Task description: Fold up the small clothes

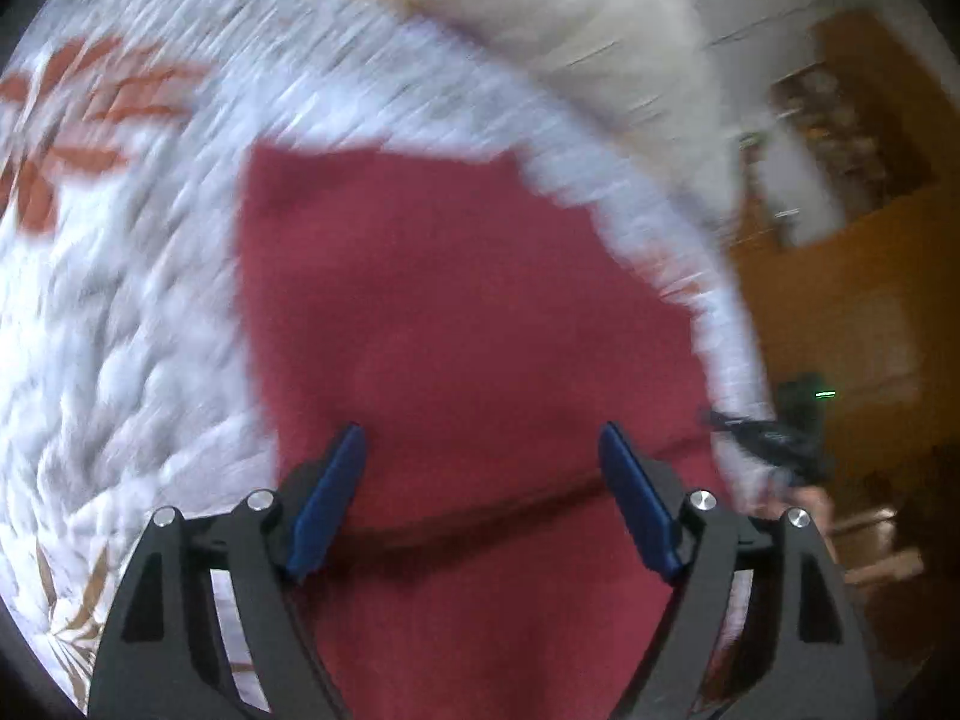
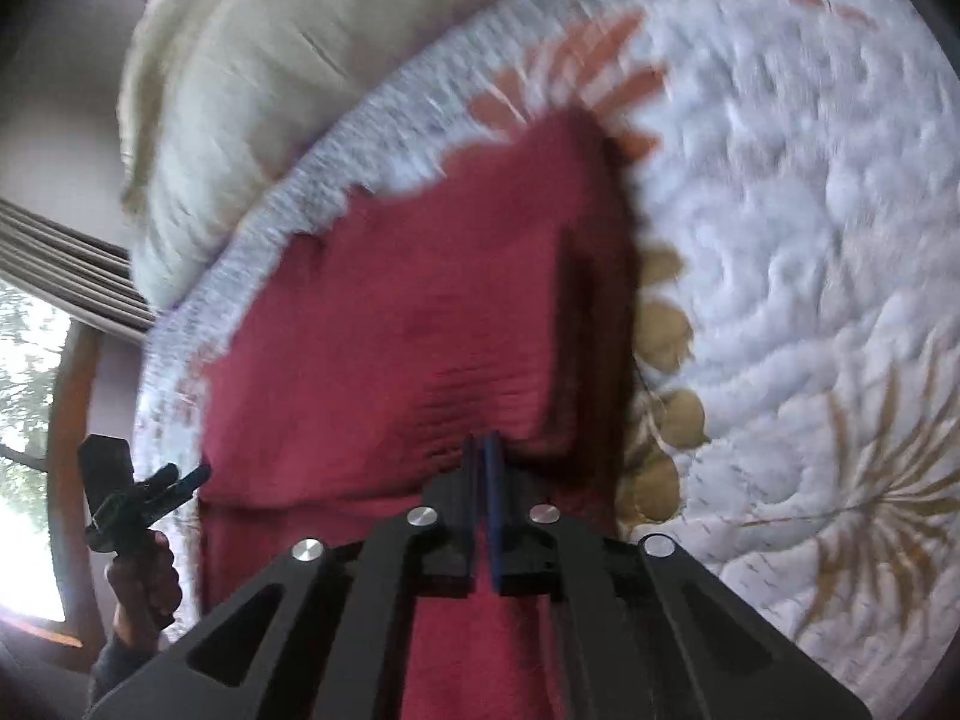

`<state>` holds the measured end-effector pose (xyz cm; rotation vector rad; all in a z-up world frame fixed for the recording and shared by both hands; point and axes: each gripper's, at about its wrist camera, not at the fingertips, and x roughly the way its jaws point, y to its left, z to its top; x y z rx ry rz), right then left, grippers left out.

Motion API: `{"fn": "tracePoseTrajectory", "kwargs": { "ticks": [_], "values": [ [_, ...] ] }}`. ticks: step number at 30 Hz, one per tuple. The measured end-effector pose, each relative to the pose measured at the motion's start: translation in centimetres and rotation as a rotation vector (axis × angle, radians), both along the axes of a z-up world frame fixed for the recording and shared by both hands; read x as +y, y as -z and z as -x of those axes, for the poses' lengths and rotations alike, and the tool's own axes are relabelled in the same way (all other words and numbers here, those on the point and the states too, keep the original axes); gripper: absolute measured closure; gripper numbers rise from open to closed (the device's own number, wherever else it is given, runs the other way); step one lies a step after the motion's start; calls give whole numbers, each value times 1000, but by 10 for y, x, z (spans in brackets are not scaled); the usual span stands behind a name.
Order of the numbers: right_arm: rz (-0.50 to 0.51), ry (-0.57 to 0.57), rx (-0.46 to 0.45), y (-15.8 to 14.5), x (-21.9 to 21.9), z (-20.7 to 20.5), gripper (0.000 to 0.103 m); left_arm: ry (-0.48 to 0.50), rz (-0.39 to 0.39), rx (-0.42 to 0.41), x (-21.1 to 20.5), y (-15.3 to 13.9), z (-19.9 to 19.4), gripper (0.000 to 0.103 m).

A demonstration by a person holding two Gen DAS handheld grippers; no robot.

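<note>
The red cloth [image 2: 384,324] lies on the quilt [image 2: 780,228] near its edge, its long axis running straight ahead of the right gripper [image 2: 483,450], whose jaws are closed tight on the cloth's near edge. The left gripper [image 1: 480,438] hovers with jaws wide, holding nothing, the cloth spread just ahead of and beneath them. Judging by this, the right hand leads the fold forward.

Right gripper [image 2: 483,450] clamped on red garment [image 2: 384,324] over quilted bedspread [image 2: 780,240]
</note>
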<state>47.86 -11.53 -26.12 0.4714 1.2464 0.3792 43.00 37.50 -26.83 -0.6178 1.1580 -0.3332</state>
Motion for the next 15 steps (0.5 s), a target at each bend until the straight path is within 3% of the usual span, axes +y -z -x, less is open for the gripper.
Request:
{"fn": "tracePoseTrajectory", "kwargs": {
  "ticks": [2,5,7,9,12,15],
  "values": [
    [-19,26,-5,-7,-3,6,96,-18,5,0,3,-9,2,32],
    [-89,26,-54,-39,-9,30,87,-86,37,-71,16,-40,30,16],
    [-142,13,-68,-54,-17,60,79,-95,53,-90,23,-52,54,13],
    [-159,4,-64,-61,-25,94,73,-84,71,-87,27,-60,92,13],
    [-175,4,-33,-61,-44,152,72,-95,58,-76,37,-65,165,12],
    [-180,10,4,-57,-63,216,63,-100,27,-51,47,-60,239,12]
  ]
}}
